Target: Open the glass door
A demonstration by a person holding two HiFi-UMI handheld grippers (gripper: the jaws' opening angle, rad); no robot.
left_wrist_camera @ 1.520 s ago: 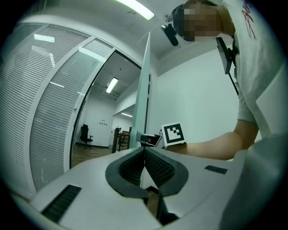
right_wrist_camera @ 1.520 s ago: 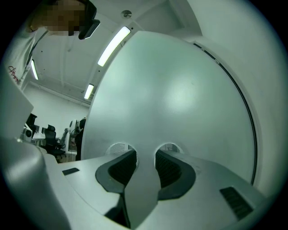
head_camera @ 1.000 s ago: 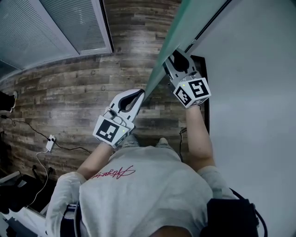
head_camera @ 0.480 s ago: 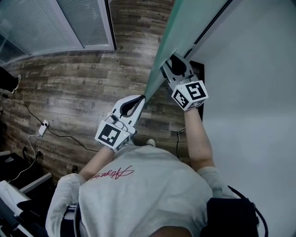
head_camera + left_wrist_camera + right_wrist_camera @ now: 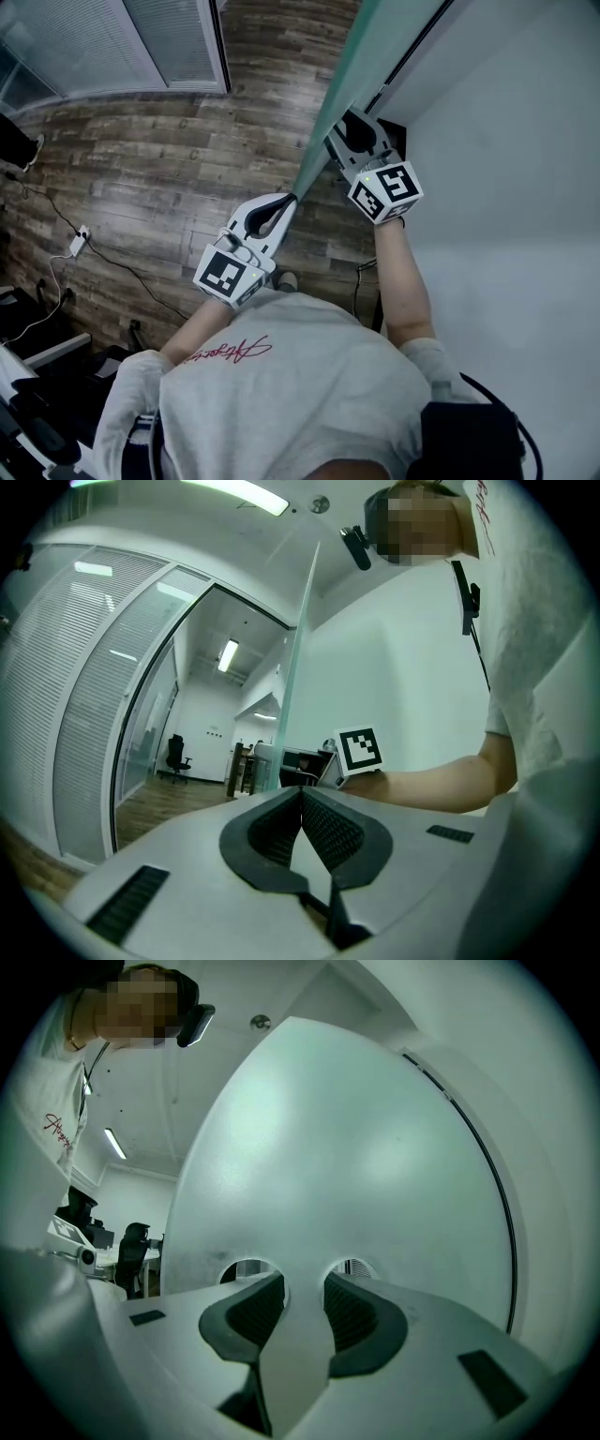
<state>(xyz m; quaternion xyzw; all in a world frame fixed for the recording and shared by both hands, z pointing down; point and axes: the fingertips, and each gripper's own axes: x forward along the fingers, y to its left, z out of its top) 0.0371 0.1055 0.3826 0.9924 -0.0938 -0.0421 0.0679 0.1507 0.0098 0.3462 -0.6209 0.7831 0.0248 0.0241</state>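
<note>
The glass door (image 5: 342,84) runs as a green edge from the top of the head view down to my grippers. In the left gripper view that edge (image 5: 292,667) stands upright just ahead. My left gripper (image 5: 289,198) is shut with nothing between its jaws, and its closed tips (image 5: 302,791) sit at the door's edge. My right gripper (image 5: 356,117) is on the door's other side, next to the white wall. It is open (image 5: 303,1281), with both tips against the frosted glass face (image 5: 356,1147) and nothing held.
A white wall (image 5: 506,187) lies close on the right, with a dark door frame (image 5: 398,131) beside it. A partition with blinds (image 5: 122,42) stands at the upper left. A cable and adapter (image 5: 79,239) lie on the wood floor (image 5: 159,178). Furniture (image 5: 37,375) sits at the lower left.
Both grippers have kept their places on the door while the person walked forward. The floor and the cable have slid across the head view. Neither gripper's jaws have changed.
</note>
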